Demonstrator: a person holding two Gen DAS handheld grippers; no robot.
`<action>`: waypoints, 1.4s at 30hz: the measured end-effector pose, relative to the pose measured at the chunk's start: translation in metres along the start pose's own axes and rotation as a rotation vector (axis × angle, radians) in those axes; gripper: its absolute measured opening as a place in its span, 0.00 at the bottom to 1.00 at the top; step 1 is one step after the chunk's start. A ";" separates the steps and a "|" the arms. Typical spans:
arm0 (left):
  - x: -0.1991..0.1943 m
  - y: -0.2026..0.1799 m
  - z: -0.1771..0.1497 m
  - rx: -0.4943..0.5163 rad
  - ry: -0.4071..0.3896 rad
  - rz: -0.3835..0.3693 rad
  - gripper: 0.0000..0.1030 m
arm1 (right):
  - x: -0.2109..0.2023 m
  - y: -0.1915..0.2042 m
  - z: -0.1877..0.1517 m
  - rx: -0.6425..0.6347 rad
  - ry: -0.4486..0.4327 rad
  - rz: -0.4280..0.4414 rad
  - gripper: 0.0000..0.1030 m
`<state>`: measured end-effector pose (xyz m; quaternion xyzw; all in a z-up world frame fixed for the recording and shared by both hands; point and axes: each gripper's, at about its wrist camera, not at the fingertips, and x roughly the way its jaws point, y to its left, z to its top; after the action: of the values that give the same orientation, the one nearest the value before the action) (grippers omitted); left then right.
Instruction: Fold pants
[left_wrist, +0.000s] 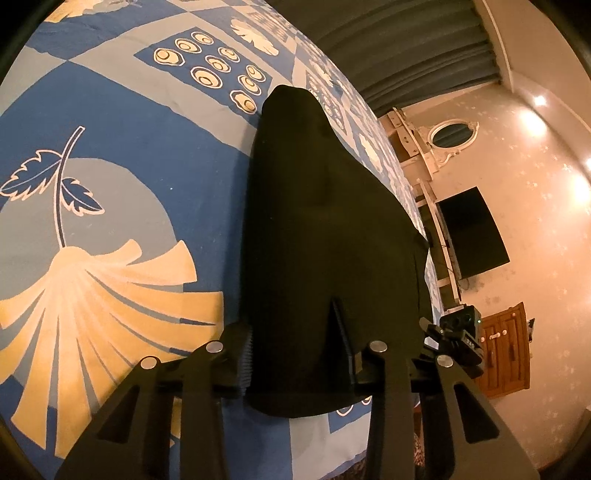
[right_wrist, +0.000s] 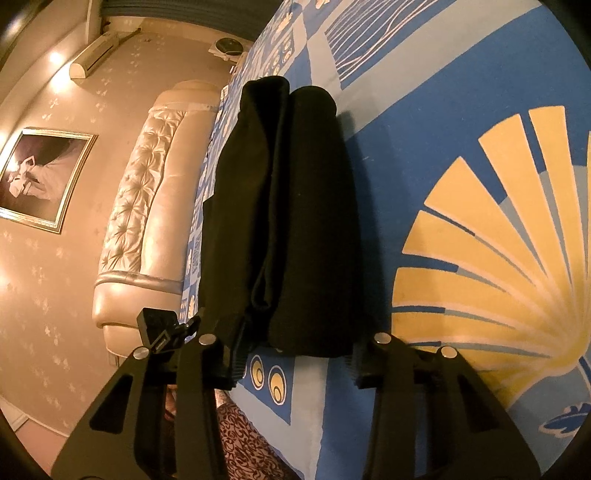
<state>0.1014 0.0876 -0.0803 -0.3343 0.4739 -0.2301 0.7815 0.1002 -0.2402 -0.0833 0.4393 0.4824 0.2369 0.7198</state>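
Both black hand-held grippers gape wide: the left hand-held gripper (left_wrist: 295, 354) straddles the near end of the folded black fabric pants (left_wrist: 325, 236), touching them, while the right hand-held gripper (right_wrist: 295, 363) frames the other end; pants lie on the blue patterned bedspread (left_wrist: 147, 155)

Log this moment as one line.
pants: black, on bedspread | left gripper: open, straddling near end | right gripper: open

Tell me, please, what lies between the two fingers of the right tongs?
In the right wrist view, the near end of the black pants lies between the fingers of the open right tongs, on the bedspread.
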 end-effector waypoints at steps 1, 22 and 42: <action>-0.001 0.000 0.000 0.002 0.002 0.002 0.35 | 0.000 0.001 0.000 0.000 -0.002 -0.001 0.38; -0.001 0.011 0.002 -0.006 0.015 0.018 0.35 | -0.009 -0.002 -0.002 0.006 -0.004 0.016 0.35; -0.003 0.016 0.003 -0.020 0.015 -0.025 0.35 | -0.011 -0.015 -0.003 0.029 0.002 0.053 0.36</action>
<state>0.1033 0.1010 -0.0900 -0.3463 0.4777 -0.2378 0.7716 0.0914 -0.2546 -0.0915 0.4624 0.4745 0.2493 0.7063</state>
